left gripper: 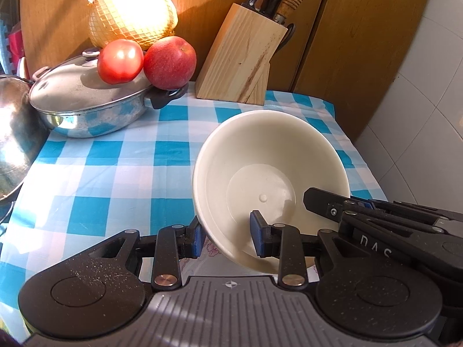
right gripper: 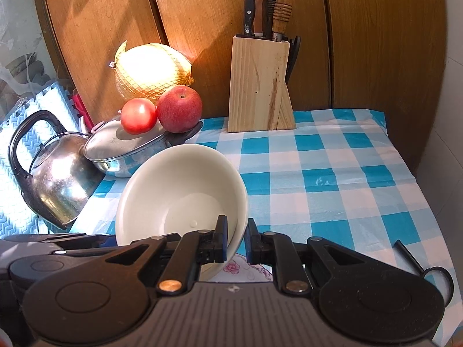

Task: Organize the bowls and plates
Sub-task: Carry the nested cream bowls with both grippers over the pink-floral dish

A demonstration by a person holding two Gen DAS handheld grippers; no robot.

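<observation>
Both tongs pinch one cream bowl by its rim, tilted above the table: the left tongs on the near-left wall, the right tongs on the right edge. The bowl looks light, stiff and slick, so the rim is the place to hold. Under it lies one flowered plate. Beyond: one pot, one kettle, one tomato, one apple, one melon, one knife block.

Behind my table, with its blue and white checked cloth, stood brown wooden panels. On my right was a white tiled wall. Strong warm sunlight fell from the left and made a bright patch on the wood. At the far left I saw a frosted window and blue foam mats.
</observation>
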